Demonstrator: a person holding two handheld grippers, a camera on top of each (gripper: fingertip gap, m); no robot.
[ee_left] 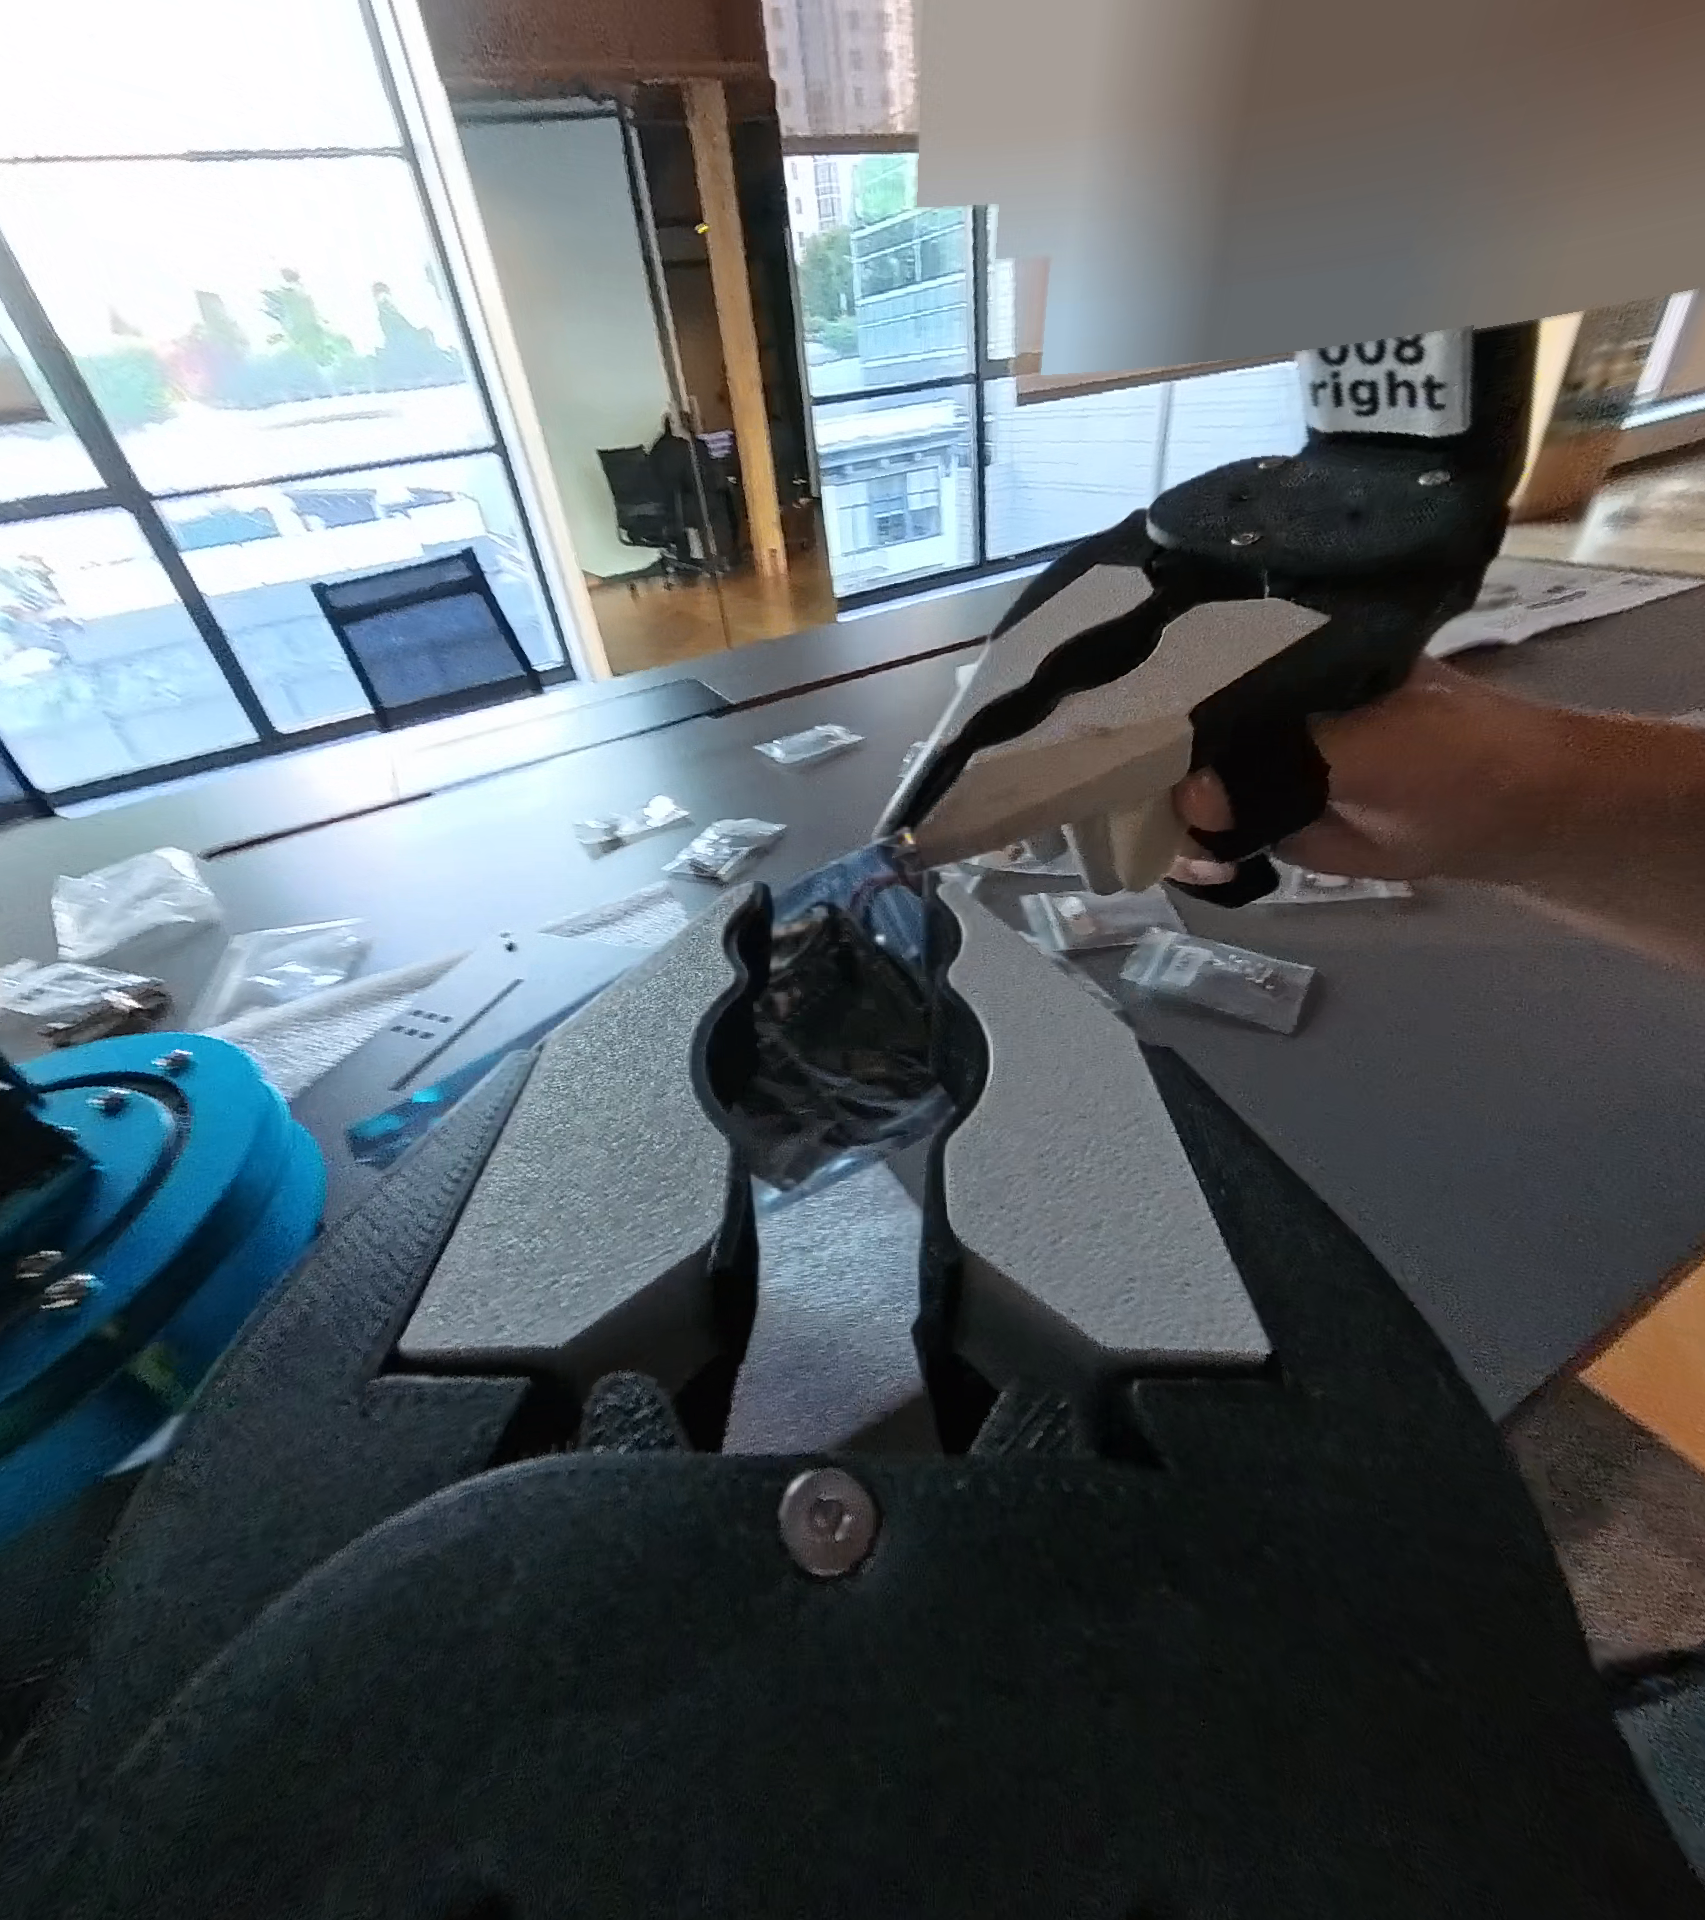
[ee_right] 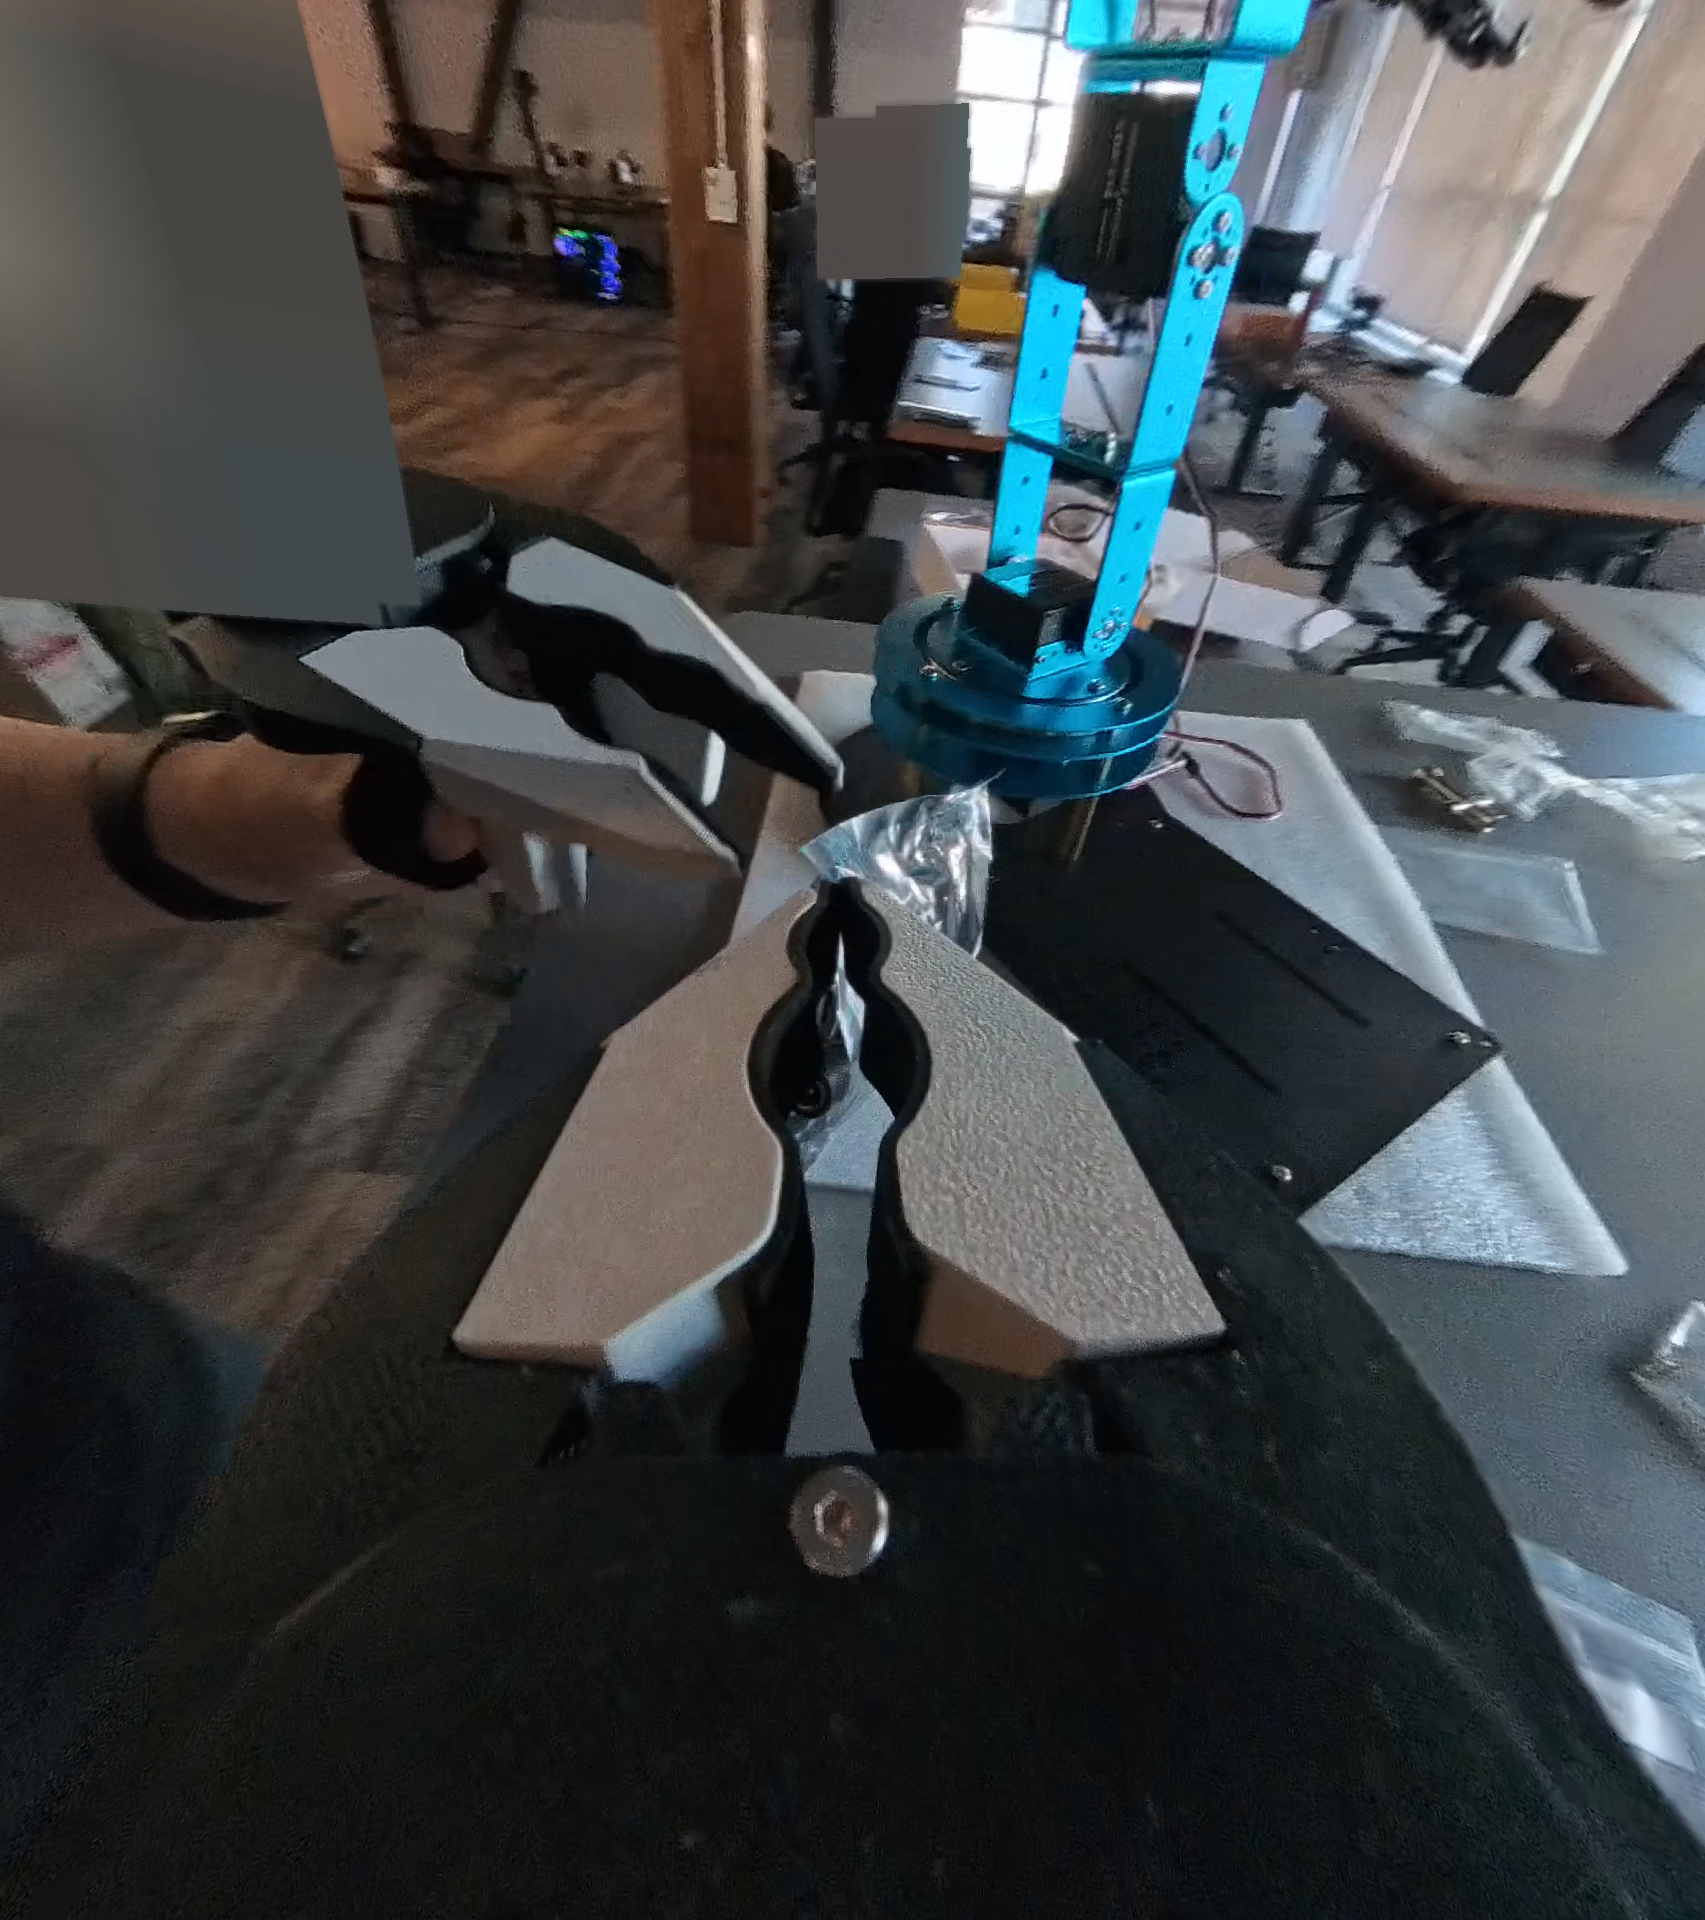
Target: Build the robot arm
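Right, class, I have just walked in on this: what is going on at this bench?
A person holds a two-finger tool in each hand over a dark table. Both tools grip the same small clear plastic bag of dark parts: the left tool is shut around its body, the right tool pinches its top edge. A blue robot arm kit stands just behind, with more little bags scattered around.

Right tongs [ee_right: 840,902]: tips pinched on a crinkled clear plastic bag [ee_right: 915,857] of dark small parts, lifted above the dark grey surface [ee_right: 1554,1174]. Left tongs [ee_right: 832,774]: at the bag's upper left, grip unclear. Behind: blue metal robot arm on round base [ee_right: 1030,691]; flat black slotted plate [ee_right: 1232,997] on white foam sheet [ee_right: 1450,1205].
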